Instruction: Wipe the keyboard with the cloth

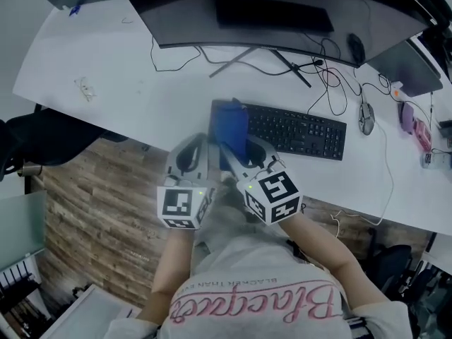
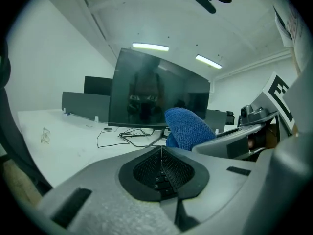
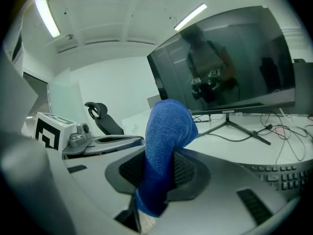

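A folded blue cloth [image 1: 229, 128] stands up from the pads of my right gripper [image 1: 236, 151], which is shut on it [image 3: 166, 141]. The cloth hangs over the left end of the black keyboard [image 1: 296, 131], near the desk's front edge; whether it touches the keys is hidden. In the right gripper view the keyboard [image 3: 279, 173] lies low at the right. My left gripper [image 1: 207, 144] sits right beside the right one, jaws closed together [image 2: 161, 148] with nothing between them. The cloth [image 2: 188, 129] shows just past its tips.
A wide dark monitor [image 1: 268, 13] on a thin-legged stand spans the back of the white desk [image 1: 141, 97]. A mouse [image 1: 366, 116] and tangled cables lie right of the keyboard. A small wrapper [image 1: 85, 88] lies far left. A black chair [image 1: 49, 136] stands left over wooden floor.
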The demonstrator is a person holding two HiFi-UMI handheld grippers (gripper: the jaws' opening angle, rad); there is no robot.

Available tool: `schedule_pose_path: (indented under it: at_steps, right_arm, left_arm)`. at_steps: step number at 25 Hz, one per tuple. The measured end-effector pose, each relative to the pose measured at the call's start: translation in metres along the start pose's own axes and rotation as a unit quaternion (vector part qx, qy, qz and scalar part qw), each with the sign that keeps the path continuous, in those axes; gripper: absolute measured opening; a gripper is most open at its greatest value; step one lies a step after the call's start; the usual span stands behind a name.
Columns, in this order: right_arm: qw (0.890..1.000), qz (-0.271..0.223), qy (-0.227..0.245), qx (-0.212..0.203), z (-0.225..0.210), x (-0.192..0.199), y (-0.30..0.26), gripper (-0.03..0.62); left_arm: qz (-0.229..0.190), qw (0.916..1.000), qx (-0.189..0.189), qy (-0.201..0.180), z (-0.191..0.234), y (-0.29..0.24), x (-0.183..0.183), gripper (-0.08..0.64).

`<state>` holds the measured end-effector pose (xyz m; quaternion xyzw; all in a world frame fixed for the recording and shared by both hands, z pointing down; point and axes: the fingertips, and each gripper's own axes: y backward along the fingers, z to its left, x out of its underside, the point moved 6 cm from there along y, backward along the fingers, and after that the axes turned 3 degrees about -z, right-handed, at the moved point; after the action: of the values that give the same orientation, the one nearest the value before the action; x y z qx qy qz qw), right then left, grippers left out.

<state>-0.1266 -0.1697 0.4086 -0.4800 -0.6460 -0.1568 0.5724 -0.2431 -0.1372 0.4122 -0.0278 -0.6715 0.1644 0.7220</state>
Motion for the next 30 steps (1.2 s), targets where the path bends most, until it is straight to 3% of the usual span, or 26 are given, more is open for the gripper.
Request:
schedule_pose_path:
  at_steps: [6, 15, 30]
  right_arm:
    - [0.999, -0.002, -0.037, -0.008, -0.004, 0.012, -0.038, 0.101]
    - [0.992, 0.049, -0.118, 0.016, -0.023, 0.039, -0.087, 0.101]
    - [0.981, 0.136, -0.103, 0.093, -0.030, 0.046, -0.108, 0.101]
  left_arm:
    - [0.021, 0.9997, -0.014, -0.002, 0.022, -0.016, 0.021, 0.006]
    - [0.048, 0.9987, -0.016, 0.009, 0.050, -0.036, 0.038, 0.006]
    - [0.077, 0.9966, 0.009, 0.025, 0.071, -0.060, 0.051, 0.006]
